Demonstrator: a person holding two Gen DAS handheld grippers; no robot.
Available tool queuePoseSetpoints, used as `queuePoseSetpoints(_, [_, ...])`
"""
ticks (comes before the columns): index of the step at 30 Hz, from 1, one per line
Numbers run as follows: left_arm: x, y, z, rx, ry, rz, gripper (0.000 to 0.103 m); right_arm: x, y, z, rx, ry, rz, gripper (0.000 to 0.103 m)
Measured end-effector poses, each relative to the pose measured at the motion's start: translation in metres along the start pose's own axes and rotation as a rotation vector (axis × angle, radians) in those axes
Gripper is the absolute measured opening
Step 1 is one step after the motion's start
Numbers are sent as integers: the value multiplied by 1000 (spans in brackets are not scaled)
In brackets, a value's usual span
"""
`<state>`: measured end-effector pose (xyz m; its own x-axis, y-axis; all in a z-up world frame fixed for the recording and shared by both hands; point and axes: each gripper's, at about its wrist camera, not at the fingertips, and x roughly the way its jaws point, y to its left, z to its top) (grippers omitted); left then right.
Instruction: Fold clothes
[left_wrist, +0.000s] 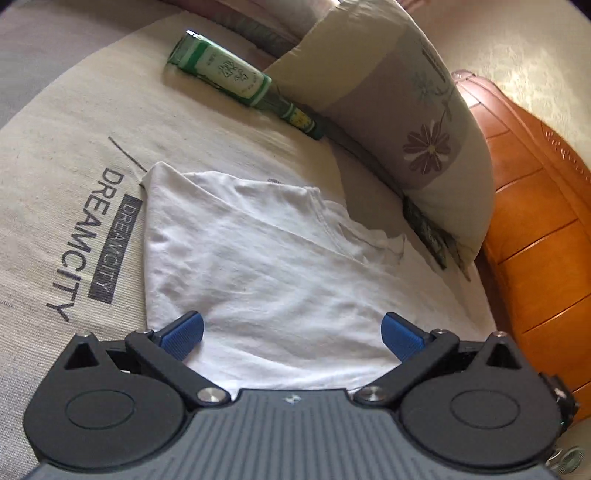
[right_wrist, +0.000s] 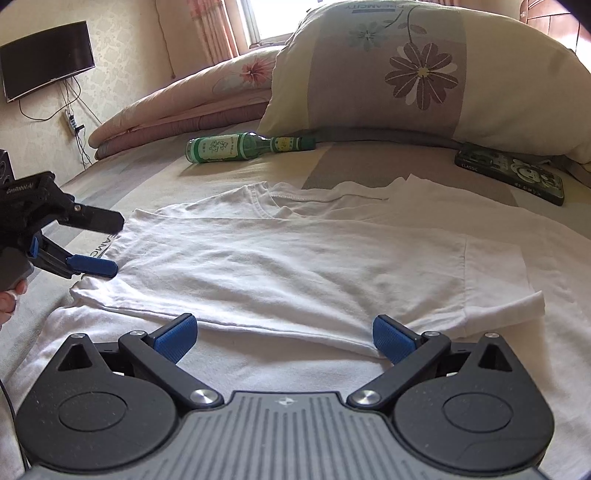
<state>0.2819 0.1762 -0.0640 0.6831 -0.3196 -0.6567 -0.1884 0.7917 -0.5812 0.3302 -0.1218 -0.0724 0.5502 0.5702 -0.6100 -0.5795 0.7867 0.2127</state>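
White T-shirt (right_wrist: 295, 258) half folded on the bed (left_wrist: 55, 166)
Both grippers, left gripper (left_wrist: 291, 332) and right gripper (right_wrist: 282, 338), are released; a shallow pinch may spoil the fold.

We see both grippers built alike: left gripper (left_wrist: 291, 334) and right gripper (right_wrist: 284, 338) have black linkage arms, ribbed blue pads (right_wrist: 176, 338), silver pivot screws, grey ribbed housing.
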Motion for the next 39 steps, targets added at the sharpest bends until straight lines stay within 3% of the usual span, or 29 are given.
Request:
queuePoseSetpoints(4, [-13, -9, 5, 20, -38, 16, 102, 1, 0, 0, -1, 1, -4, 103])
queuePoseSetpoints(6, [-12, -15, 5, 17, -12, -46, 102, 1, 1, 0, -6, 2, -7, 103])
queuePoseSetpoints(8, [-8, -19, 0, 32, 21, -59, 102, 1, 1, 0, -7, 2, -7, 103])
queuePoseSetpoints(12, [-7, -7, -13, 32, 81, 59, 102, 0, 0, 1, 1, 2, -1, 103])
queuePoseSetpoints(16, [-23, -10, -3, 31, 28, 67, 102, 0, 1, 1, 5, 5, -5, 103])
queuePoseSetpoints(18, [-25, -21, 13, 55, -15, 31, 102, -1, 1, 2, 7, 8, -10, 103])
queuePoseSetpoints(21, [-7, -32, 38, 74, -34, 22, 102, -4, -1, 4, 34, 5, -8, 103])
queuePoseSetpoints(27, [39, -2, 55, 4, -6, 144, 102, -9, -13, 7, 105, -17, 0, 103])
queuePoseSetpoints(31, [28, 14, 56, -24, -77, 186, 102, -11, -15, 8, 125, -30, -12, 103])
queuePoseSetpoints(35, [21, 14, 66, -48, -118, 118, 102, -11, -14, 8, 125, -34, -22, 103])
queuePoseSetpoints(37, [26, 10, 67, -46, -107, 54, 102, -10, -14, 7, 121, -33, -27, 103])
queuePoseSetpoints(39, [38, 8, 67, -34, -71, 51, 102, -10, -14, 7, 118, -33, -29, 103])
